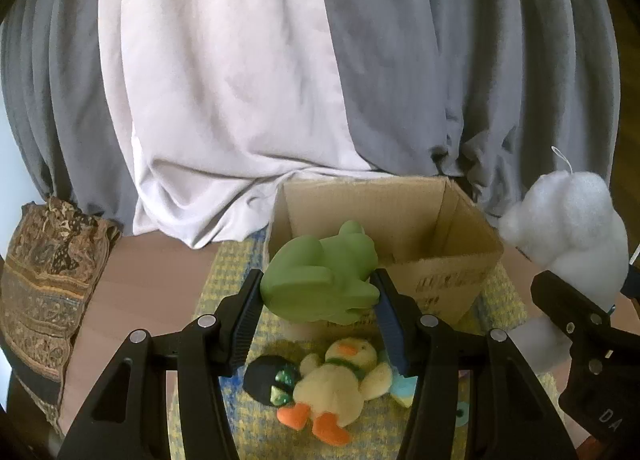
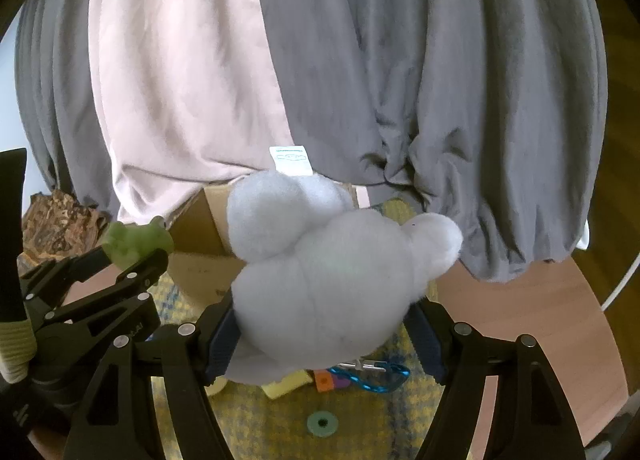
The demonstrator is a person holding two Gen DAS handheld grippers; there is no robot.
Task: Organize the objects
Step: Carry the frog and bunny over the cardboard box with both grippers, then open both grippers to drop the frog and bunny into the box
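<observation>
Left wrist view, far left: a folded patterned cloth (image 1: 48, 284) lies at the edge of the wooden counter (image 1: 140, 280), well apart from the work. Next comes the yellow checked mat (image 1: 224, 284), and above it the left tool (image 1: 318, 292) is clenched on a green rubber frog (image 1: 320, 280), its ribbed pads pressing the frog's flanks. The frog hangs just in front of the near wall of the open cardboard box (image 1: 452, 276), which stands on the mat with nothing visible inside. Below the frog, on the mat, a yellow duck plush (image 1: 340, 384) lies on its back, touching a small black toy with glittery green patches (image 1: 268, 380).

Further right, the right tool (image 2: 326, 324) grips a white fluffy plush (image 2: 332, 284) around its middle, a sewn label (image 2: 291, 159) sticking up at its top. It is held in the air beside the box's right corner. Beneath it on the mat are a blue carabiner (image 2: 376, 378), some small coloured pieces and a green ring (image 2: 322, 423).

Judging by this, the step in hand is carrying both toys to the box. The next move calls for bringing each toy over the opening, clear of the rim, and only then letting go; the bulky plush may catch the wall if it goes in crooked. The duck and the small items remain to be gathered.
</observation>
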